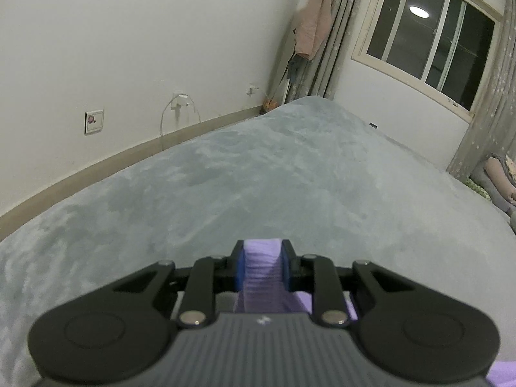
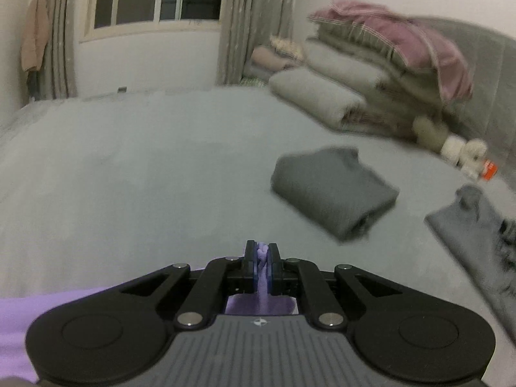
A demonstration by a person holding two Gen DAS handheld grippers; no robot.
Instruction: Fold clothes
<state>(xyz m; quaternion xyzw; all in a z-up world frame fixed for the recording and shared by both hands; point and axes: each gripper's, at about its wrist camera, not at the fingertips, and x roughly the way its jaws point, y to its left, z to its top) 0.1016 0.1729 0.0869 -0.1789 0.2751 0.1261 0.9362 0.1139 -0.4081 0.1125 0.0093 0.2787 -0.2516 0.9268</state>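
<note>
A lilac garment (image 1: pixel 262 269) is pinched between the blue pads of my left gripper (image 1: pixel 262 258), which is shut on a thick fold of it above the grey bed cover (image 1: pixel 258 177). More lilac cloth hangs below the gripper at the lower right. In the right wrist view my right gripper (image 2: pixel 261 259) is shut on a thin bunch of the same lilac garment (image 2: pixel 262 285), and the cloth spreads to the lower left (image 2: pixel 48 303). A folded dark grey garment (image 2: pixel 332 190) lies on the bed ahead to the right.
A second grey garment (image 2: pixel 477 225) lies at the right edge. Stacked pillows and blankets (image 2: pixel 371 71) pile against the headboard. A wall with sockets (image 1: pixel 94 122) runs along the bed's left side, and a curtained window (image 1: pixel 429 38) stands beyond its far end.
</note>
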